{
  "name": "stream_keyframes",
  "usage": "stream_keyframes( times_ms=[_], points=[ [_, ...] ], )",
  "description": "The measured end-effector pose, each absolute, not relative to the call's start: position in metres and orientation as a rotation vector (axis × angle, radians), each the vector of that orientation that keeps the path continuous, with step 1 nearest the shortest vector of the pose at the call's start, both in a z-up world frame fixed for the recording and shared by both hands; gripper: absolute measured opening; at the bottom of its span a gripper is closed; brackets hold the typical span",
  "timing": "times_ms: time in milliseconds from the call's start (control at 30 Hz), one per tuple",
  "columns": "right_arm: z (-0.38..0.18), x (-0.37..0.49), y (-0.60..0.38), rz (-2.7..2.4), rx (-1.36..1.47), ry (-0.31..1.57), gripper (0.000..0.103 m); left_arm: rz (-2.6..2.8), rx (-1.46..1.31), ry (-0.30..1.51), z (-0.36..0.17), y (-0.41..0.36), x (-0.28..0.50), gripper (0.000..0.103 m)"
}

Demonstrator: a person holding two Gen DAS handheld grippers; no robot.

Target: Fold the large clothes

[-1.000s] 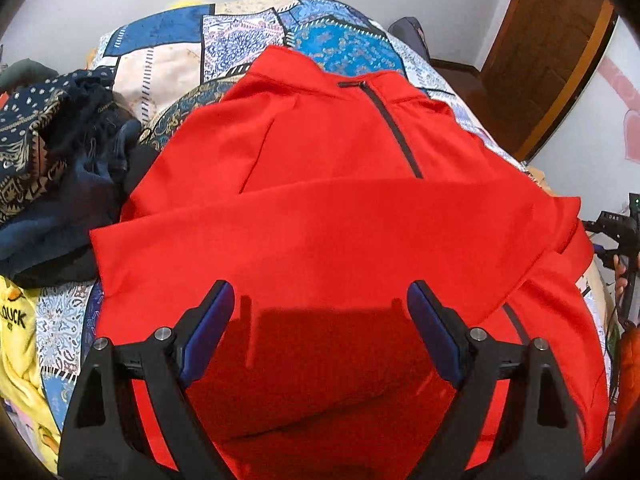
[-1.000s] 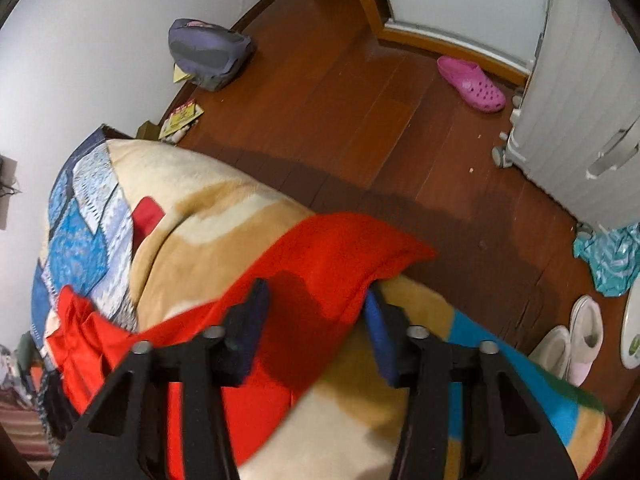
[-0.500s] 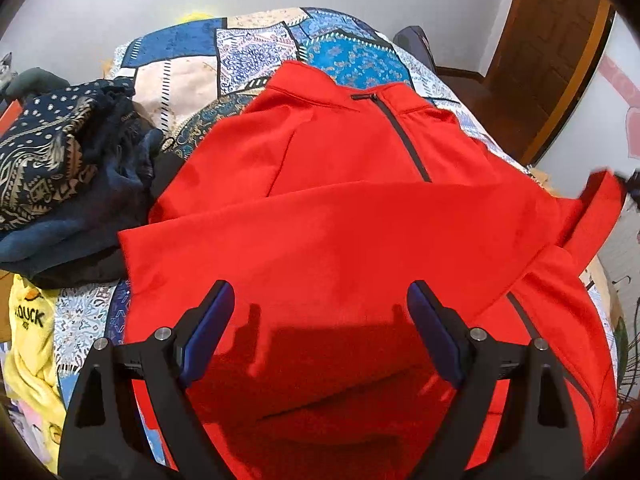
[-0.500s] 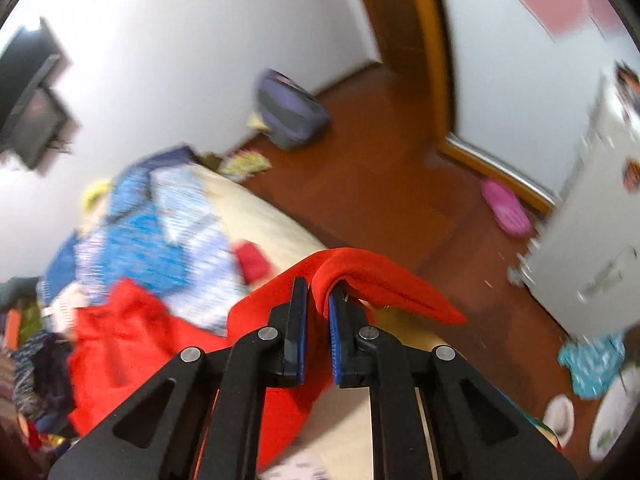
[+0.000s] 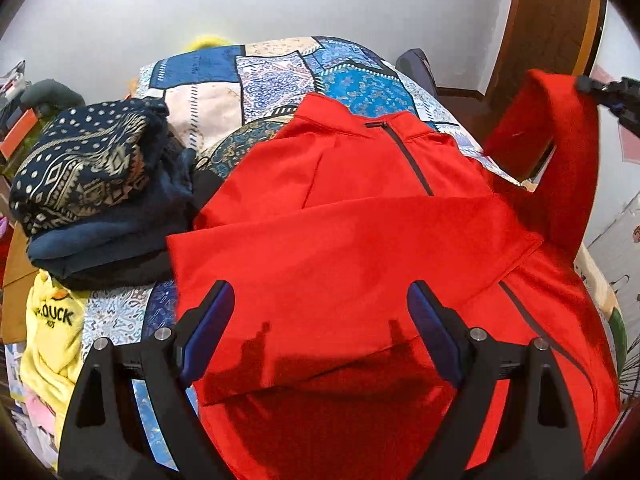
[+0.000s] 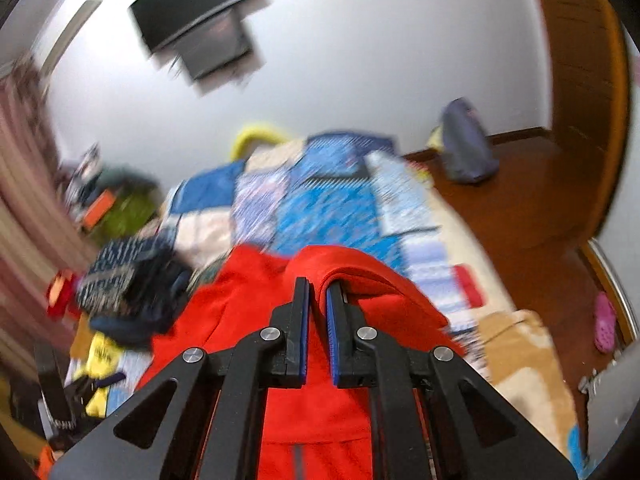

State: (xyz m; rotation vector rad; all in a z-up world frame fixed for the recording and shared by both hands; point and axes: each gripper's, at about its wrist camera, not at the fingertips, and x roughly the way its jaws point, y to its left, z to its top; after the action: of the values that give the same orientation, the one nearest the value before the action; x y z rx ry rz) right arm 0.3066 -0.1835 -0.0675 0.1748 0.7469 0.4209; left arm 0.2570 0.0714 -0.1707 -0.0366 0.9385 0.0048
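A red zip-neck jacket [image 5: 360, 216] lies on the patchwork bed, one sleeve folded across its chest. My left gripper [image 5: 320, 320] is open and empty, hovering over the jacket's lower part. My right gripper [image 6: 318, 292] is shut on the other red sleeve [image 6: 360, 272] and holds it lifted above the bed. In the left wrist view that raised sleeve [image 5: 560, 140] hangs at the right, with the right gripper [image 5: 600, 90] at its top.
A stack of folded dark blue patterned clothes [image 5: 92, 184] sits left of the jacket. A yellow garment [image 5: 52, 328] lies at the bed's near left. The patchwork bedspread [image 5: 224, 92] extends behind. A wooden floor [image 6: 520, 200] and door lie to the right.
My right gripper closed on the red sleeve and lifted it up and toward the jacket's body. The left gripper stayed open and drew back slightly.
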Motion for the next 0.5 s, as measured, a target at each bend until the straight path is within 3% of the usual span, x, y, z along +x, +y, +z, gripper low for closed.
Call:
stream_keyframes(
  times_ms=[300,500],
  points=[
    [-0.165,0.304,-0.106,0.545,-0.004,1.047,0.007,0.02,-0.099,0.967,-0.183,0.095,0.245,0.088],
    [-0.2,0.296,-0.101,0.506,-0.087,1.181,0.007,-0.001,-0.158,0.997,-0.193,0.1,0.248,0.088]
  ],
)
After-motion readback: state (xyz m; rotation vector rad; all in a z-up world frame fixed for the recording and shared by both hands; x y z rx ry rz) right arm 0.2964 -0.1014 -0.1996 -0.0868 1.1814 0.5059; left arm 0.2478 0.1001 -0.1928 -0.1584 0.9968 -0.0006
